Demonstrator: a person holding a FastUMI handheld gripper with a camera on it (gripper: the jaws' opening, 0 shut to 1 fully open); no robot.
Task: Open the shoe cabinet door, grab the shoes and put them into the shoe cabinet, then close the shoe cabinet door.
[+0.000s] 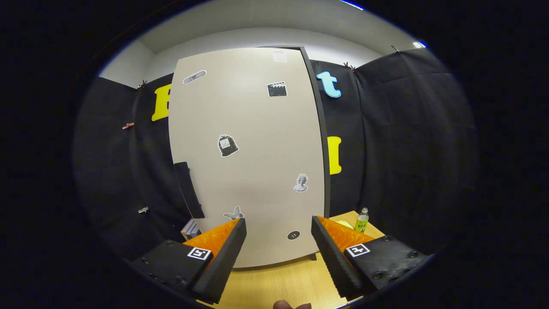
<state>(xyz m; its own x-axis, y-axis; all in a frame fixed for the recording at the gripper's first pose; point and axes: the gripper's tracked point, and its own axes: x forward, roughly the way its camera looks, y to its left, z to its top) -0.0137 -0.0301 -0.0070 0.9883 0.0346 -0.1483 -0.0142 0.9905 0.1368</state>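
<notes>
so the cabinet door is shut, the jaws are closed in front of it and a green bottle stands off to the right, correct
Not quite: the jaws are open, not closed. The gripper view shows the gripper with its two fingers spread wide apart and nothing between them, in front of the shut cabinet door. The green bottle does stand off to the right.

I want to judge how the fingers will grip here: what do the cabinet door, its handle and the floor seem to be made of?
The cabinet door looks like a matte beige laminated board: flat, even, with stickers lying smooth on it. Its handle is a dull black bar, plastic or coated metal; I cannot tell which. The floor looks like light wood or wood-look laminate, with visible grain. The gripper is open, just short of the door.
</notes>
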